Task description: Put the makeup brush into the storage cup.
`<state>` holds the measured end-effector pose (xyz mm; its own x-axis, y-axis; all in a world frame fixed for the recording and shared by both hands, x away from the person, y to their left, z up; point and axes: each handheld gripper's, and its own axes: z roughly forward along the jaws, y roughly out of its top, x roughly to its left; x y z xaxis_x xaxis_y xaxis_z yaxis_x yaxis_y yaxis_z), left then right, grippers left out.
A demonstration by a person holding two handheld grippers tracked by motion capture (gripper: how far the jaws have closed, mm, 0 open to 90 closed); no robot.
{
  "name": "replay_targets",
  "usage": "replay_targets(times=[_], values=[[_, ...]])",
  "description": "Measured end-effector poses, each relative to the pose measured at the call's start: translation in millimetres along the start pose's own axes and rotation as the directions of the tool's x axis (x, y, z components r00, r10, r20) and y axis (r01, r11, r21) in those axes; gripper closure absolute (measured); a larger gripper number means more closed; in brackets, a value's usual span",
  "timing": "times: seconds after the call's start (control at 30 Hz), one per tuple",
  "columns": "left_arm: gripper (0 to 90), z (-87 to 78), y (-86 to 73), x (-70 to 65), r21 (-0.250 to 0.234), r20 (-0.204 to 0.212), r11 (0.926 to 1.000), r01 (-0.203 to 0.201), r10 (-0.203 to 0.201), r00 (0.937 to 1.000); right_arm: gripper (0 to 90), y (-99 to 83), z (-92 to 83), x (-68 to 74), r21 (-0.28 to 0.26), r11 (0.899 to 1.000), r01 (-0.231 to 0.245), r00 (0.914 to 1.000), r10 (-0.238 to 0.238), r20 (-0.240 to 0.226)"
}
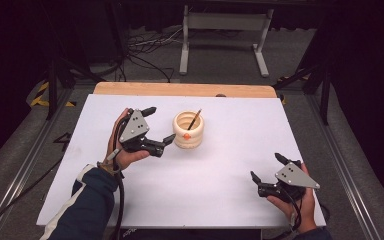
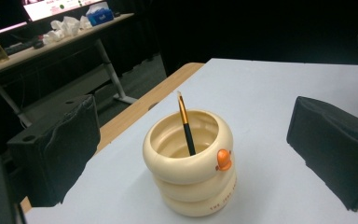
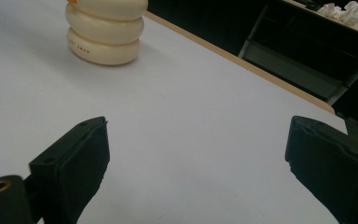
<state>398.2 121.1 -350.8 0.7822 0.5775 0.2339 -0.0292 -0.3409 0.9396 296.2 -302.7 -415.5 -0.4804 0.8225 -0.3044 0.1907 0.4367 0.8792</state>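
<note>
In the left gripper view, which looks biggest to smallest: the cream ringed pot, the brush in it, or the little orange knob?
1. Cream ringed pot
2. Brush
3. Orange knob

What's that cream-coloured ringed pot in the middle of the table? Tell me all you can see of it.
The pot looks like three stacked glossy cream rings, probably ceramic or plastic, with a small orange knob at the rim and faint lettering on the bottom ring. It stands upright on the white tabletop. A thin black-and-gold brush leans inside it. Nothing else touches it.
</note>
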Motion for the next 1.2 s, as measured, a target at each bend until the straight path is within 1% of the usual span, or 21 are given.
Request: replay_targets(times=[0.03,0.2,0.23,0.3,0.33,0.43,0.47,0.5,0.6,0.67,0.7,0.8,0.87,0.9,0.97,1.03,1.07,1.1,1.2], values=[[3.2,-1.3,-0.7,-0.4,0.002,-0.007,1.0000,-0.004,0.004,1.0000,7.1,-0.1,0.1,0.0,0.001,1.000,0.000,1.0000,0.000,0.000],[3.6,-6.6,-4.1,-2.2,-0.005,-0.009,1.0000,-0.003,0.003,1.0000,7.2,0.1,-0.7,-0.1,-0.001,1.000,0.001,1.0000,-0.001,0.000],[3.6,-7.9,-5.0,-2.5,-0.005,-0.002,1.0000,-0.005,0.005,1.0000,7.2,-0.1,-0.3,0.0,0.002,1.000,-0.001,1.0000,0.001,0.000],[3.7,-9.2,-6.4,-3.4,-0.004,-0.007,0.9999,-0.010,0.010,0.9999,7.2,-0.4,0.2,0.2,0.004,1.000,0.004,1.0000,-0.004,0.001],[3.7,-10.4,-6.8,-3.1,0.003,-0.007,0.9998,-0.020,0.020,0.9998,7.2,-0.4,0.2,0.3,0.004,1.000,0.006,1.0000,-0.006,0.001],[3.7,-12.8,-9.7,-3.1,0.005,-0.011,0.9998,-0.021,0.021,0.9997,7.2,-0.2,0.2,0.3,0.003,1.000,0.004,1.0000,-0.004,0.001],[3.9,-13.5,-10.4,-2.6,0.013,-0.013,0.9997,-0.019,0.020,0.9997,7.2,-0.4,0.4,0.3,0.004,1.000,0.004,1.0000,-0.004,0.000],[3.7,-14.8,-11.2,-1.9,0.018,-0.019,0.9995,-0.026,0.027,0.9995,7.3,-0.6,0.5,0.5,0.006,1.000,0.003,1.0000,-0.003,-0.002],[4.1,-19.1,-14.1,-0.5,0.018,-0.026,0.9997,-0.019,0.019,0.9995,7.7,-1.0,0.9,0.8,0.011,1.000,0.008,1.0000,-0.008,-0.006],[4.1,-22.0,-16.2,-0.2,0.021,-0.030,0.9995,-0.025,0.026,0.9992,7.7,-0.8,0.9,1.3,0.010,1.000,0.010,0.9999,-0.010,-0.006],[4.1,-23.7,-17.1,-0.3,0.026,-0.030,0.9994,-0.022,0.023,0.9993,7.7,-0.7,0.8,1.3,0.009,1.000,0.010,0.9999,-0.009,-0.007],[4.0,-27.9,-20.3,-1.9,0.035,-0.045,0.9990,-0.028,0.029,0.9985,7.8,-0.8,1.1,1.6,0.011,1.000,0.010,0.9999,-0.010,-0.006],[4.0,-31.0,-23.1,-3.1,0.030,-0.041,0.9991,-0.030,0.031,0.9987,7.9,-0.9,1.3,1.7,0.012,1.000,0.012,0.9999,-0.012,-0.007],[3.9,-31.9,-23.8,-4.1,0.039,-0.039,0.9987,-0.032,0.034,0.9987,7.9,-1.0,1.5,1.6,0.011,1.000,0.011,0.9999,-0.010,-0.006],[3.8,-34.6,-25.1,-6.6,0.037,-0.036,0.9986,-0.037,0.038,0.9986,7.9,-1.1,1.8,1.4,0.011,1.000,0.008,0.9999,-0.008,-0.006],[3.8,-36.4,-25.8,-8.2,0.041,-0.033,0.9980,-0.048,0.049,0.9982,7.8,-1.2,1.6,1.5,0.010,1.000,0.012,0.9999,-0.012,-0.005],[3.8,-37.2,-26.2,-9.4,0.045,-0.030,0.9979,-0.046,0.048,0.9984,7.5,-1.2,1.5,1.4,0.009,1.000,0.011,0.9999,-0.011,-0.003],[3.8,-38.9,-26.5,-11.0,0.048,-0.027,0.9973,-0.056,0.057,0.9980,7.3,-1.3,1.4,1.1,0.008,1.000,0.009,1.0000,-0.009,-0.001],[3.6,-43.1,-26.9,-13.6,0.048,-0.026,0.9967,-0.066,0.067,0.9974,7.3,-1.2,0.9,0.4,0.003,1.000,0.002,1.0000,-0.002,0.004]])
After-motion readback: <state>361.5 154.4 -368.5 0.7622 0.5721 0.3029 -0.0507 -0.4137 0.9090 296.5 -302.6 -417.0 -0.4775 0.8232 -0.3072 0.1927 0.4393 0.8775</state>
